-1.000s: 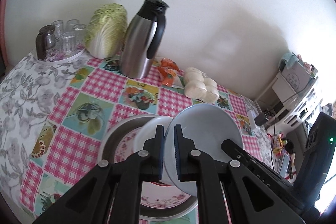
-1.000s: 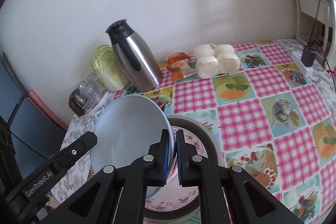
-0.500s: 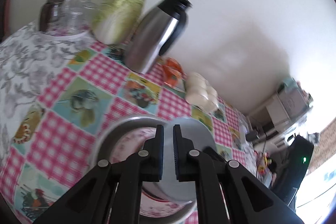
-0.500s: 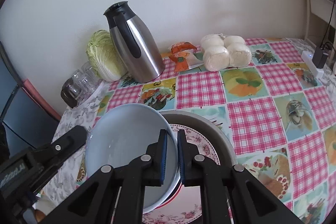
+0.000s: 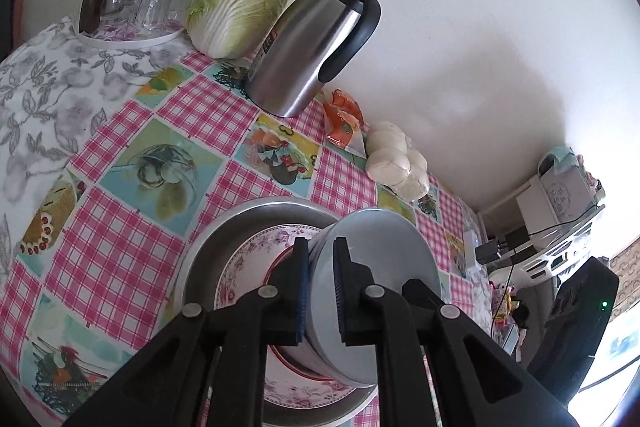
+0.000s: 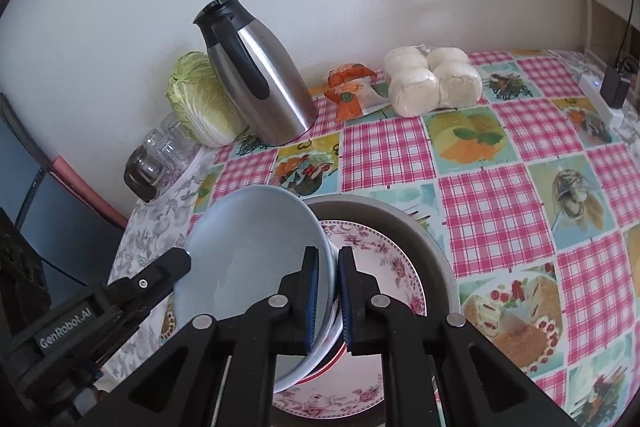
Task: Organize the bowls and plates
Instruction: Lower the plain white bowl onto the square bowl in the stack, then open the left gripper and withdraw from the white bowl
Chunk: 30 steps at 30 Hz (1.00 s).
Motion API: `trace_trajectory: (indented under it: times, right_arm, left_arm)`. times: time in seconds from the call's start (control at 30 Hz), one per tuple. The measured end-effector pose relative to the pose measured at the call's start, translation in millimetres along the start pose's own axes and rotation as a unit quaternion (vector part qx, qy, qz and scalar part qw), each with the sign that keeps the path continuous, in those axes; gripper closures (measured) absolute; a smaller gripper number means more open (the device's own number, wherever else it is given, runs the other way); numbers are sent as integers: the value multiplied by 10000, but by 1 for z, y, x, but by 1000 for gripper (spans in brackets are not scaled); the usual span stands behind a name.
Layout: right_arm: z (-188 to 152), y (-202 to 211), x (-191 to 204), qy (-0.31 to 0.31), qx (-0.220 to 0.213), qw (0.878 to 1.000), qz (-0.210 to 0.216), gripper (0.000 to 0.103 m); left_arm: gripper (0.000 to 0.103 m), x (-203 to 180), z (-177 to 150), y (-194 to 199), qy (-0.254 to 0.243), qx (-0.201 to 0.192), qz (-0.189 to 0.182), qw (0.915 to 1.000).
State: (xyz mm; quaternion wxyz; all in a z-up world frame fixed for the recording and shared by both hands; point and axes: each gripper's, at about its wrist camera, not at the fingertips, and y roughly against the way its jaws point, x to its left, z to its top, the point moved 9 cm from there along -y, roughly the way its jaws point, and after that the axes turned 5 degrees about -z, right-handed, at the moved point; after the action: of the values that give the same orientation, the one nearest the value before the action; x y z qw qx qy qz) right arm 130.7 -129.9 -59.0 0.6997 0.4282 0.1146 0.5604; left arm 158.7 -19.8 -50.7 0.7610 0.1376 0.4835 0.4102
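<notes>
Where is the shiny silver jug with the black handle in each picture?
Left wrist view: the silver jug is at upper centre, leaning right, beside the cabbage.
Right wrist view: the silver jug is upper left of centre, leaning left, the cabbage at its left.
Shared landmark: the orange packet lies just right of the jug in both.

Occluded and Cropped Areas

The pale blue bowl [image 6: 248, 267] and black fingers [image 6: 312, 291] cover most of the floral plate [image 6: 384, 255]. The metal basin [image 5: 224, 247] is cropped at the bottom edge. Clutter beyond the tabletop [image 5: 120, 219] is too small to identify.
</notes>
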Motion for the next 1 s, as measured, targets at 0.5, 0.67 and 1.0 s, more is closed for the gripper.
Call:
trace_trajectory:
  times: [0.5,0.67,1.0]
  right_arm:
    - [-1,10,-1,282,-1,9996,58,89]
    - [-2,25,-11,537,-164,9982,-216,50]
    - [-13,40,-44,760,-303,9943,-689,14]
  left_arm:
    - [79,-4,4,19,-367,-243,479,9979]
    - [45,0,3,28,-589,-340,925,9934]
    - [12,20,-23,40,-1170,-273,2024,9719]
